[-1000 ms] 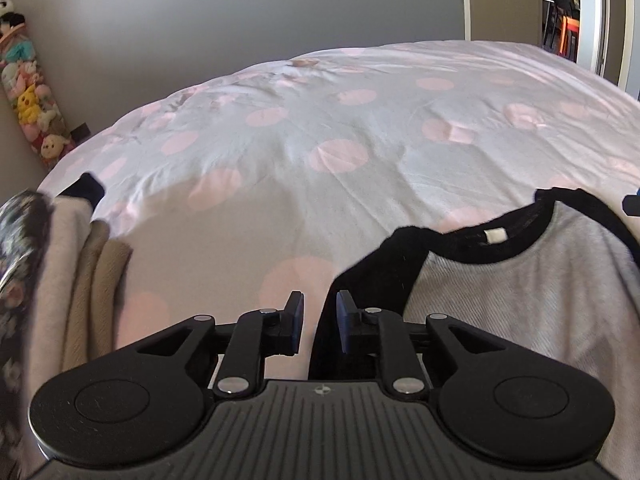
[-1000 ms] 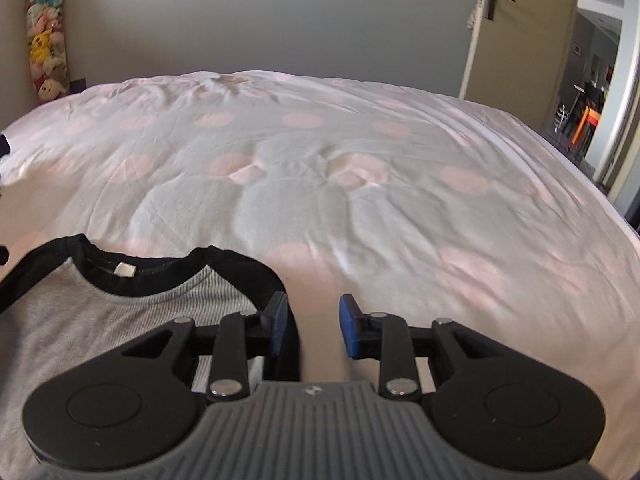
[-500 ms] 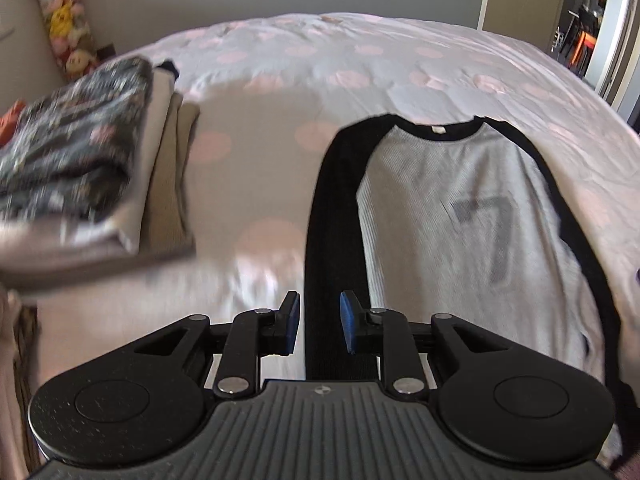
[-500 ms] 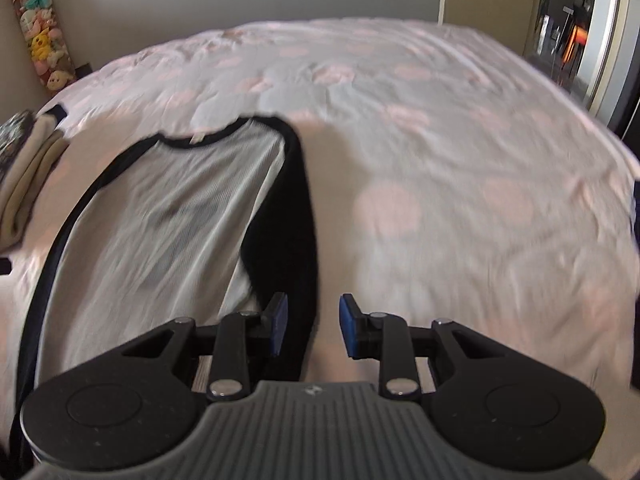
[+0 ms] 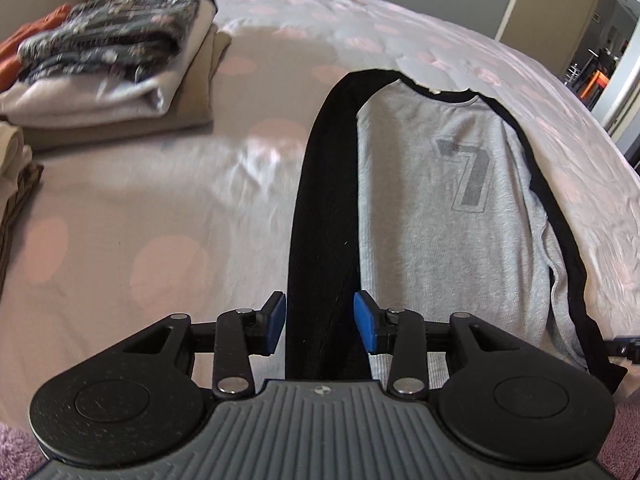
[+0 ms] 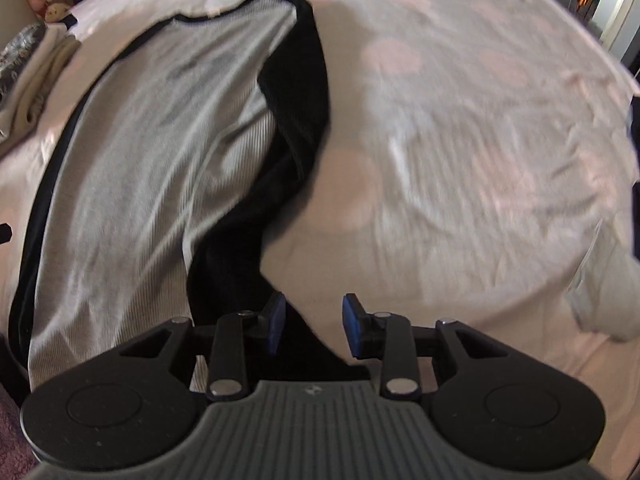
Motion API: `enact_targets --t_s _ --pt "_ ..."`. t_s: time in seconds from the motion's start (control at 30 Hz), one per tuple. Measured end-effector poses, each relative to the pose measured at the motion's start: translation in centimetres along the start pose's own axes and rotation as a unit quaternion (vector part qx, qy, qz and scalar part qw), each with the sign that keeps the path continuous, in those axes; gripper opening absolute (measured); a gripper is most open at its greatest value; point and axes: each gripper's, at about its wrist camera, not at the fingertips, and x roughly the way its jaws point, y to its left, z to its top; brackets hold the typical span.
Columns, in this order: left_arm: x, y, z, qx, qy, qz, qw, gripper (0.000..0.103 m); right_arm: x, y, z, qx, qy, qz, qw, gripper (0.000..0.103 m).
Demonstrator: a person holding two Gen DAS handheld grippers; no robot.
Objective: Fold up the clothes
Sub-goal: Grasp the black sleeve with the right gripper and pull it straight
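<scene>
A grey long-sleeved shirt (image 5: 448,184) with black sleeves and a grey "7" lies flat on the bed, neck at the far end. My left gripper (image 5: 320,326) is open, its blue pads on either side of the black left sleeve (image 5: 324,216) near the near end. In the right wrist view the same shirt (image 6: 152,152) lies to the left. My right gripper (image 6: 312,326) is open over the lower end of the black right sleeve (image 6: 296,92), which is wavy and bunched.
A stack of folded clothes (image 5: 112,64) sits at the bed's far left, also seen in the right wrist view (image 6: 28,64). The pink-dotted bedspread (image 6: 480,128) stretches to the right. A pale garment (image 6: 604,292) lies at the right edge. A door (image 5: 536,8) stands far right.
Both grippers have pulled back from the shirt's neck toward its near end, and both jaws have opened wider. They now sit over the lower ends of the black sleeves.
</scene>
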Motion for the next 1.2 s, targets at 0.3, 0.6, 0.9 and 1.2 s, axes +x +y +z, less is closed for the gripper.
enact_targets --t_s 0.3,0.6,0.9,1.2 --pt "1.0 1.2 -0.1 -0.033 0.031 -0.004 0.9990 0.041 1.7 1.2 -0.5 -0.034 0.053 -0.005 0.998 0.012" --pt "0.6 2.0 -0.2 -0.054 0.030 -0.028 0.9977 0.041 -1.0 0.2 0.0 -0.015 0.000 -0.053 0.999 0.005" --pt "1.3 1.8 0.0 -0.053 0.044 -0.026 0.9973 0.041 -3.1 -6.2 4.2 0.026 -0.030 -0.156 0.987 0.005" --pt "1.9 1.8 0.3 -0.056 0.059 -0.024 0.9964 0.041 -6.0 -14.8 8.5 0.119 -0.099 -0.262 0.953 0.004"
